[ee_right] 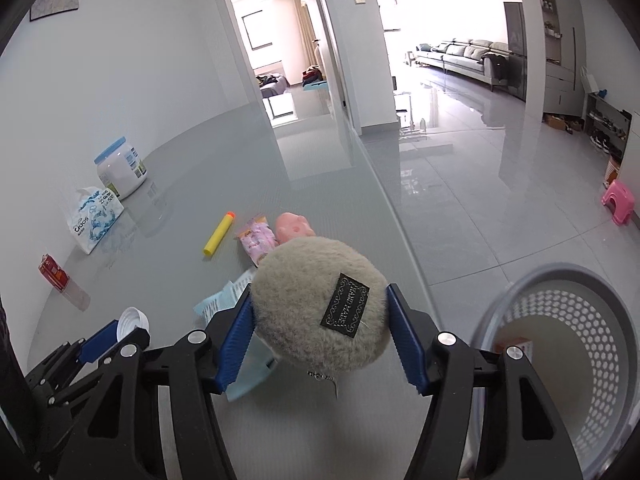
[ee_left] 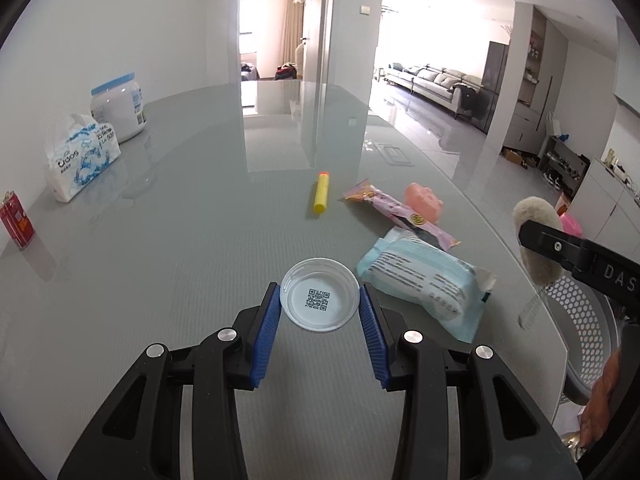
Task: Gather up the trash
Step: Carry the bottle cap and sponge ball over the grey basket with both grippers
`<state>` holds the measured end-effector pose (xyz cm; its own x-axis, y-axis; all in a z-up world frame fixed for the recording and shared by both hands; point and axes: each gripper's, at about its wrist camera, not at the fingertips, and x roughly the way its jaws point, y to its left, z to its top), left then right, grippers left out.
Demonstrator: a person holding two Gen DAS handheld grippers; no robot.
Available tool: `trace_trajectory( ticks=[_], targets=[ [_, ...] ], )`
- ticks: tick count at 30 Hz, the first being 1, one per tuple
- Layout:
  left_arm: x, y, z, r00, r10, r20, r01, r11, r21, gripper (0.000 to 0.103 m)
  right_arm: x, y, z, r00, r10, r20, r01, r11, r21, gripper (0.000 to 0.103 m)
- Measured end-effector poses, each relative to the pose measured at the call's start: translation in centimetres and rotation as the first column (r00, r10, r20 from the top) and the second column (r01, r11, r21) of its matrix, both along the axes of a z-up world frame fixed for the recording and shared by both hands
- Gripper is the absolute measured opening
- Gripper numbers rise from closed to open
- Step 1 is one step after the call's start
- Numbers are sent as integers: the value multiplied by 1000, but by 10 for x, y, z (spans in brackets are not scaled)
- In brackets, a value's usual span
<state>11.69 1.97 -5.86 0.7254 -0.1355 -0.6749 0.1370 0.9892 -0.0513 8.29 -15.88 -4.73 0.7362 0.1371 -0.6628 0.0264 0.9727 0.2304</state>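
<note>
My left gripper (ee_left: 320,300) is shut on a white plastic lid (ee_left: 320,295) with a QR code inside, its blue pads touching both sides of the lid at the table surface. The lid also shows in the right wrist view (ee_right: 132,320). My right gripper (ee_right: 320,308) is shut on a grey fluffy ball (ee_right: 320,304) with a black label, held above the table edge. The ball also shows in the left wrist view (ee_left: 536,240). A grey perforated trash basket (ee_right: 580,320) stands on the floor to the right, with a carton inside.
On the grey table (ee_left: 180,240) lie a blue wipes pack (ee_left: 424,280), a pink wrapper (ee_left: 396,212), a pink toy (ee_left: 424,200) and a yellow foam dart (ee_left: 321,193). A tissue pack (ee_left: 82,158), white jar (ee_left: 120,106) and red can (ee_left: 16,220) stand at left.
</note>
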Motion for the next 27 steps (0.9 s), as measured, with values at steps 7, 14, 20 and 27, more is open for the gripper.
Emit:
trace_trajectory(
  ticks=[7, 14, 20, 27],
  targets=[
    [-17, -30, 10, 997, -82, 6, 82, 996, -22, 39, -46, -36, 1, 996, -87, 10, 87, 996, 3, 61],
    [-36, -82, 16, 977, -215, 5, 215, 976, -24, 39, -99, -79, -2, 980, -200, 21, 200, 980, -8, 61],
    [-50, -129, 12, 943, -333, -17, 333, 943, -26, 39, -137, -119, -9, 953, -302, 21, 302, 953, 7, 61],
    [-56, -191, 2, 883, -466, -59, 465, 885, -30, 39, -168, -164, -23, 911, -411, 3, 411, 911, 28, 61]
  ],
)
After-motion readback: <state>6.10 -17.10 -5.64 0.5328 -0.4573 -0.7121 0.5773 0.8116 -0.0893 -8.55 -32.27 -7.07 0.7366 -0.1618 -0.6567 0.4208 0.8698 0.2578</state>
